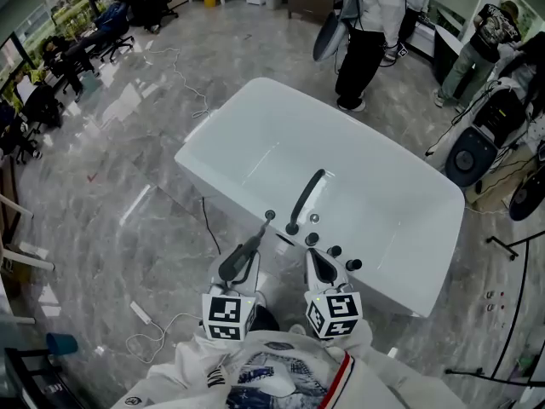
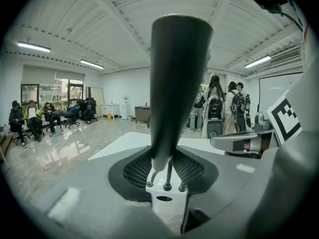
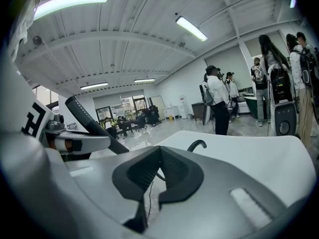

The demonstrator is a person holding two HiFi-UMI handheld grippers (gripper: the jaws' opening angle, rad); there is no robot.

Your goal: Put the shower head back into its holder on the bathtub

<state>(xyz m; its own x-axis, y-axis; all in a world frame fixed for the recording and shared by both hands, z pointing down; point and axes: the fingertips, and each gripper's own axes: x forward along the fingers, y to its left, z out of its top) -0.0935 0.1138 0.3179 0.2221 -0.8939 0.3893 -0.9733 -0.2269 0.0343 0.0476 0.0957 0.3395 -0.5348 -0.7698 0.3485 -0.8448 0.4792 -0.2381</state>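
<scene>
One shower head (image 2: 179,83) clamped in left hand-held gripper (image 1: 244,254) | right hand-held gripper (image 1: 318,259) closed, empty | bathtub (image 1: 375,194), marble floor (image 1: 128,169)

The left gripper (image 1: 241,261) is held tilted slightly downward at the near rim of the bathtub (image 1: 383,279), its jaws clamped on the shower head (image 2: 179,83). The right gripper (image 1: 322,267) is held just beside it, jaws closed together.
</scene>
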